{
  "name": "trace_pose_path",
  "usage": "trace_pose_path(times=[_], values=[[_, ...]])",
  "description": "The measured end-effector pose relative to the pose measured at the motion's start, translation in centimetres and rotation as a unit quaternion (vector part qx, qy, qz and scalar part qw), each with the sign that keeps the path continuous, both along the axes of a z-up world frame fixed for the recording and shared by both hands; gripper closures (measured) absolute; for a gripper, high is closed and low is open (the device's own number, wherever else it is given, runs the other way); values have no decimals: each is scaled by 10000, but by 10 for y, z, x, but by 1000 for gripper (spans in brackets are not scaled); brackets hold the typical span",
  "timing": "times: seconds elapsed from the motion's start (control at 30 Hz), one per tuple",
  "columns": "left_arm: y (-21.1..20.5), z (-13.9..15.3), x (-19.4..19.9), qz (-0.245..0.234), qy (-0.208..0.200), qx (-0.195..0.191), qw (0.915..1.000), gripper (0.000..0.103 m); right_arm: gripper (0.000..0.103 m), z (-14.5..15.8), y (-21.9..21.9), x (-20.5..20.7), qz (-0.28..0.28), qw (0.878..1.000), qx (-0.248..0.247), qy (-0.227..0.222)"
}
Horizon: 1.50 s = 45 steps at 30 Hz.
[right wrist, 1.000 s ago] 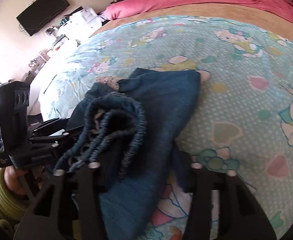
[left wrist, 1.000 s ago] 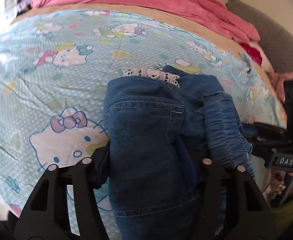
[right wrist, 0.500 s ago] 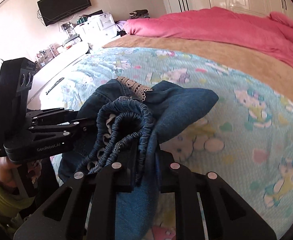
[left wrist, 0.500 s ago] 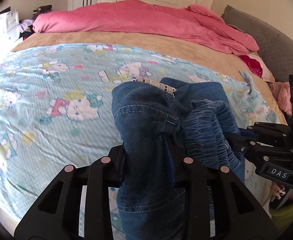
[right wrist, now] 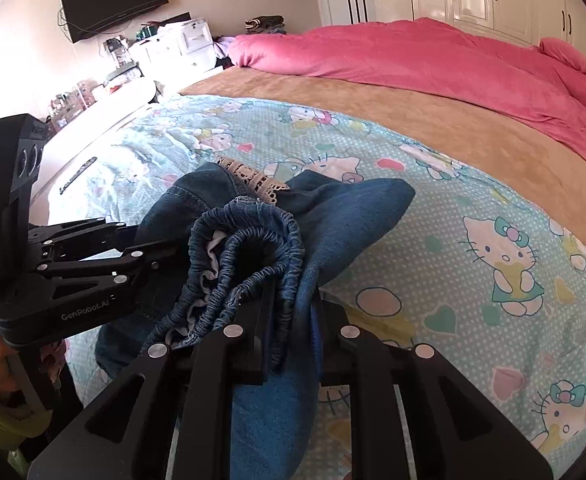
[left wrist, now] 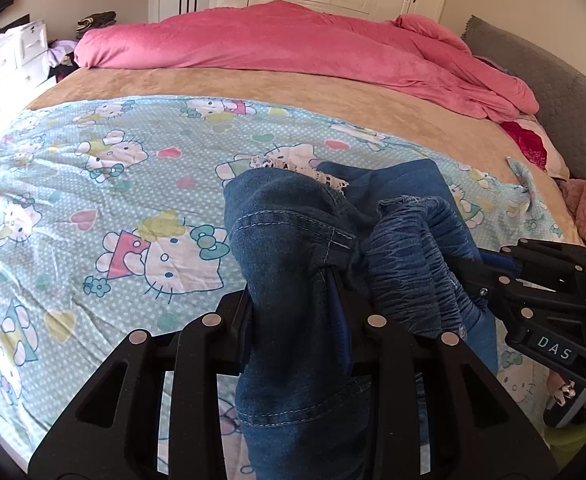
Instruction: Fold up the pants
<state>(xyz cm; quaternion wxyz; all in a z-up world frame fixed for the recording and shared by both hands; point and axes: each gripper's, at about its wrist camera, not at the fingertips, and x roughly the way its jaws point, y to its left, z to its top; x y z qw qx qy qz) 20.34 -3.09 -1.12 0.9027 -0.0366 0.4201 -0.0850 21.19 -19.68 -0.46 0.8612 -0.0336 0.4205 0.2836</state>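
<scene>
The pants [left wrist: 293, 220] are dark blue denim with a gathered elastic waistband [right wrist: 249, 248] and a strip of cream lace [right wrist: 253, 178]. They are bunched up and lifted partly off the bedspread. My left gripper [left wrist: 297, 300] is shut on a fold of denim near a stitched pocket seam, and cloth hangs down between its fingers. In the right wrist view the left gripper [right wrist: 173, 244] comes in from the left. My right gripper [right wrist: 295, 300] is shut on the fabric just beside the waistband. The left wrist view shows the right gripper [left wrist: 465, 268] at the right.
A light blue cartoon-cat bedspread [left wrist: 93, 200] covers the near part of the bed. Behind it lie a tan blanket [left wrist: 293, 92] and a heaped pink duvet [left wrist: 293, 40]. A grey headboard [left wrist: 553, 80] stands at the right, white drawers [right wrist: 181, 44] at the left.
Both grippers closed on the denim, which now bunches between the fingers. Both rose and drew back with it, so more of the room shows beyond the bed.
</scene>
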Motion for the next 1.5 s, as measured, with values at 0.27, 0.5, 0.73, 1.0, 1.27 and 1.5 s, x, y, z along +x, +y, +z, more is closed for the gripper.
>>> trace_pose_path(times=[0.27,0.5,0.73,1.0,1.27,1.5], values=[[9,-22,3,133,143,124,9997,65,81,-29,0,6,-364,9980,-476,186],[13,-37,3,227,265,159,9993,52,55,-42,-16,12,-706,9957,-503,317],[17,-43,3,227,310,110,9992,48,48,-50,-19,13,-804,9943,-581,386],[18,-38,0,235,319,145,9991,42,47,-44,-18,12,-868,9940,-529,395],[25,-31,-8,315,282,105,9991,33,27,-25,-23,5,-979,9944,-331,230],[26,-23,-15,390,237,128,9989,16,8,-11,-22,-6,-946,9952,-236,99]])
